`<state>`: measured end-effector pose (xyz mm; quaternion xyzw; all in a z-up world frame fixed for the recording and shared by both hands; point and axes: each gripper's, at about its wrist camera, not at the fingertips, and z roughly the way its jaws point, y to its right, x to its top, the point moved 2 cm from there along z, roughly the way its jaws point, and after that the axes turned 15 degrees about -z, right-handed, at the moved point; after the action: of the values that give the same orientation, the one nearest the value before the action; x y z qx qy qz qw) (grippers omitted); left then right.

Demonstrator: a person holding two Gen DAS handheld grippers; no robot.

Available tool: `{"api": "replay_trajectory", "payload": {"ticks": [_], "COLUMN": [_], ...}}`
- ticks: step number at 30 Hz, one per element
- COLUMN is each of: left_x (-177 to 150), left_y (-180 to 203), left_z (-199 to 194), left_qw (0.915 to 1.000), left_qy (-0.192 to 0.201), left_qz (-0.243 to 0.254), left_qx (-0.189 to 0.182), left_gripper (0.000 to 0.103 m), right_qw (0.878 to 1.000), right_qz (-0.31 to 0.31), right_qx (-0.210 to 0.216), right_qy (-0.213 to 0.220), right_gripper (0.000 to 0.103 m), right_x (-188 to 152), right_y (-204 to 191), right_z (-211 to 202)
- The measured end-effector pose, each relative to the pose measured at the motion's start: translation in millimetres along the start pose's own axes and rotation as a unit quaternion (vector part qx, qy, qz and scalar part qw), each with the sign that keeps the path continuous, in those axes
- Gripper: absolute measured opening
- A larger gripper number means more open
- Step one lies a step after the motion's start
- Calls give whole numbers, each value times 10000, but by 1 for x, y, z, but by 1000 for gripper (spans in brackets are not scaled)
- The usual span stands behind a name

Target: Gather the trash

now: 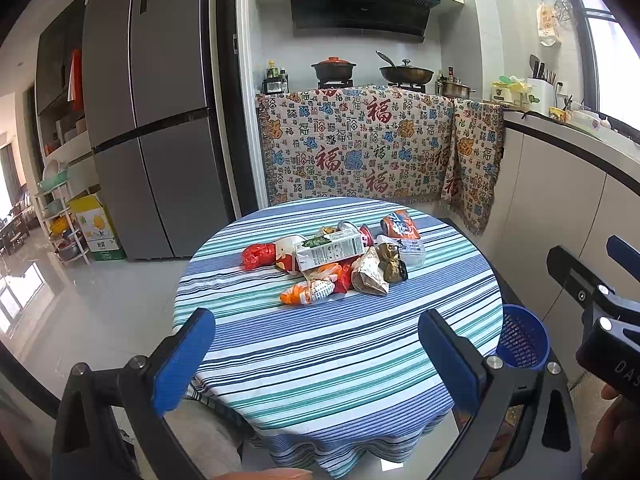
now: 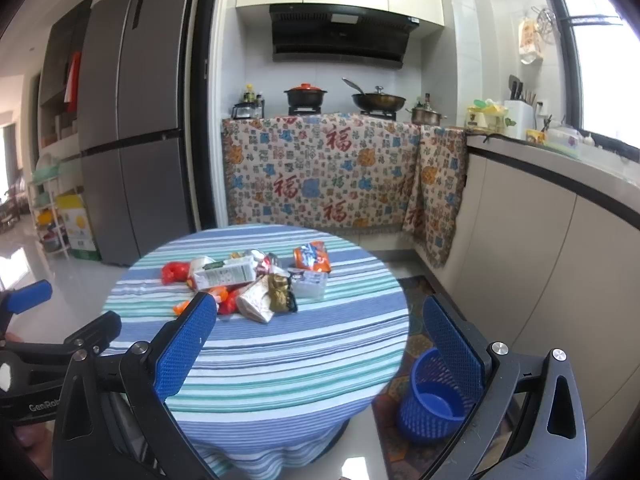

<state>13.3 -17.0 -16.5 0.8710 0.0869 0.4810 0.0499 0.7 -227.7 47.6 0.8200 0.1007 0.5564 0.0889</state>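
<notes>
1. Trash pile of crumpled wrappers and a white carton (image 1: 334,260) lies uncollected mid-table.
2. Left gripper (image 1: 316,354) and right gripper (image 2: 320,338): fingers spread, empty, short of the pile.
3. Blue mesh plastic bin (image 2: 434,400), beside the striped round table (image 2: 280,360), looks empty; everything remains.

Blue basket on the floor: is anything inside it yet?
The blue basket looks empty: the right wrist view shows its bare blue bottom. The near inside wall is hidden by its rim and the right gripper's finger, so a small scrap there cannot be ruled out.
</notes>
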Motion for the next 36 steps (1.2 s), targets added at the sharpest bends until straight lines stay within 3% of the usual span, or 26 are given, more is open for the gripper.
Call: {"api": "replay_trajectory", "payload": {"ticks": [20, 31, 36], "left_x": [-4, -21, -34], "left_y": [-8, -28, -40], "left_z": [13, 62, 100], "left_qw": [9998, 9977, 9963], "left_qy": [-163, -596, -845], "left_qz": [-44, -130, -54], "left_qx": [-128, -310, -152], "left_gripper": [103, 103, 103], "right_qw": [10000, 9994, 9986], "right_qz": [23, 93, 92], "right_qx": [-11, 125, 245], "right_qy": [-56, -294, -467], "right_gripper": [103, 103, 103], "right_x": [-3, -16, -26], "right_y": [0, 1, -1], "right_z": [5, 34, 60]}}
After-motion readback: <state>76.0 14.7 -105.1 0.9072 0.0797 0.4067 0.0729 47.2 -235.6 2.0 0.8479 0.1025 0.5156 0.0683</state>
